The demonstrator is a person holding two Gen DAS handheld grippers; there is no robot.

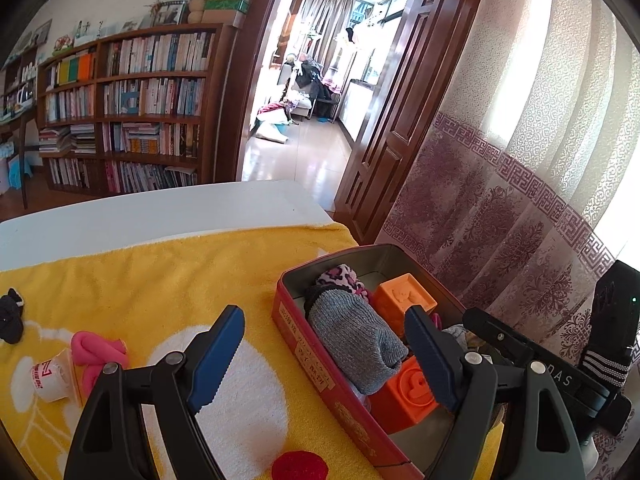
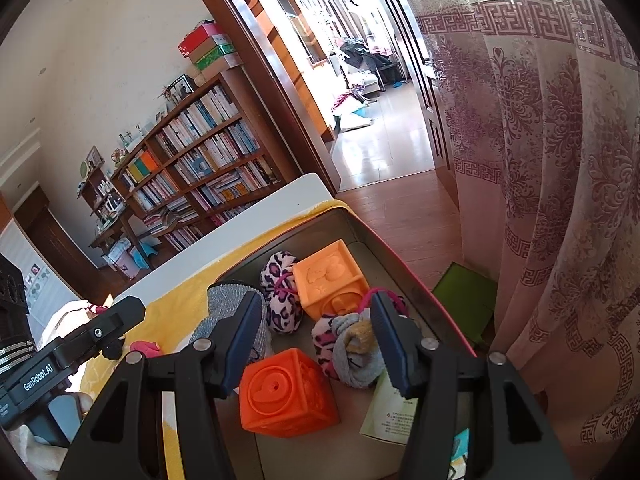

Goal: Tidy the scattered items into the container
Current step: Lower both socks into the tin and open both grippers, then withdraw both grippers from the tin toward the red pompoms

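Note:
A red tin box [image 1: 304,354] stands on the yellow towel [image 1: 160,280] at the table's right edge. It holds a grey rolled sock [image 1: 356,340], a leopard-print sock roll [image 1: 340,278] and two orange cubes [image 1: 404,298] [image 1: 404,396]. My left gripper [image 1: 324,360] is open and empty above the box's near side. My right gripper [image 2: 316,344] is open and empty over the box [image 2: 404,276], above an orange cube [image 2: 288,392] and a grey-and-yellow sock ball [image 2: 356,352]. On the towel to the left lie a pink sock roll [image 1: 100,354], a small white cup [image 1: 52,376] and a black item [image 1: 10,316].
The white table [image 1: 160,208] ends just past the towel. A patterned curtain [image 1: 520,200] hangs close on the right. A bookshelf [image 1: 132,112] and an open doorway [image 1: 308,80] lie beyond. A green mat [image 2: 468,296] lies on the floor by the box. A leaflet [image 2: 390,408] lies in the box.

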